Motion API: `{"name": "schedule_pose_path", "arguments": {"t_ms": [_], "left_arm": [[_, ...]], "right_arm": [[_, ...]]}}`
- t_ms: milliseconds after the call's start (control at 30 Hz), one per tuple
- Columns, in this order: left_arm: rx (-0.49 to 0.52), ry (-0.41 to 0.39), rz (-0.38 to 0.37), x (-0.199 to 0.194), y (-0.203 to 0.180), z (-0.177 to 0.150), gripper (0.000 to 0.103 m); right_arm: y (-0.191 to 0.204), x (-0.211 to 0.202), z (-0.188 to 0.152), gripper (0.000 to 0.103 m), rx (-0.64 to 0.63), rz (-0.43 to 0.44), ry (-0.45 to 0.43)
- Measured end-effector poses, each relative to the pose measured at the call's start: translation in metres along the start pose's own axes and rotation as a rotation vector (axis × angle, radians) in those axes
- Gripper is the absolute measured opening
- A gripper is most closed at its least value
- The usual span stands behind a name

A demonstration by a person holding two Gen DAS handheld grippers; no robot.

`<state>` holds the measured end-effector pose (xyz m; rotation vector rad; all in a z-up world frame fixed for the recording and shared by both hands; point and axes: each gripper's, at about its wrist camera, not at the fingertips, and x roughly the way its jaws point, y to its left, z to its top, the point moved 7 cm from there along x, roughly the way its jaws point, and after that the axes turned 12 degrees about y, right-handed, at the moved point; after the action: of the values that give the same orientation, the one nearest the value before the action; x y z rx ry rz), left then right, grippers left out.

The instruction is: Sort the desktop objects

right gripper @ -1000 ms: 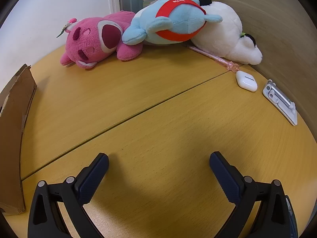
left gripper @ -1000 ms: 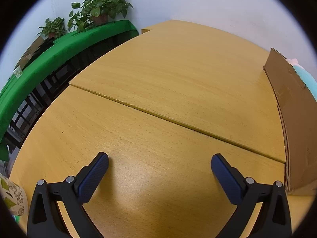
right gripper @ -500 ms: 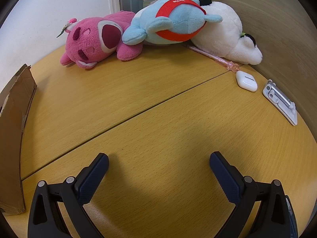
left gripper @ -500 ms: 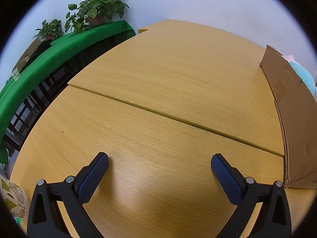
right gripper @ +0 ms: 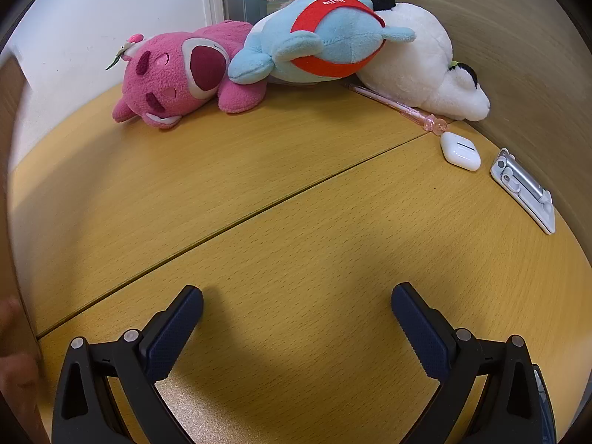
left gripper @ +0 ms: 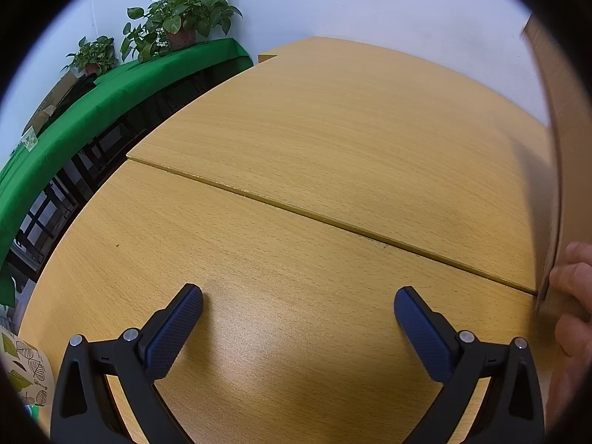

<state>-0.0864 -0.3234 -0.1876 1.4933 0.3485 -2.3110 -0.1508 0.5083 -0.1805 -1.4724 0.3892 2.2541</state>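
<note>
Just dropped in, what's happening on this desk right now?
Both tools, left and right, sit open and empty over the wooden desk, holding nothing. A bare hand grips the edge of the cardboard box between the two views, which looks blurred. The sortable things lie untouched at the far side: pink plush, blue plush, white plush, pink pen, white earbud case and a silver stand.
</note>
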Motion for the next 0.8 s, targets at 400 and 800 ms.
{"name": "schedule_pose_path", "arguments": {"t_ms": [400,800], "left_arm": [[0.0,0.0,0.0,-0.0004,0.0004,0.0002,0.103],[0.0,0.0,0.0,-0.0002,0.0002,0.0001,0.103]], "right_arm": [[0.0002,-0.0002,-0.0001,0.103,0.001,0.0,0.0],[0.0007,-0.0006,-0.0005,0.103,0.001,-0.001,0.0]]}}
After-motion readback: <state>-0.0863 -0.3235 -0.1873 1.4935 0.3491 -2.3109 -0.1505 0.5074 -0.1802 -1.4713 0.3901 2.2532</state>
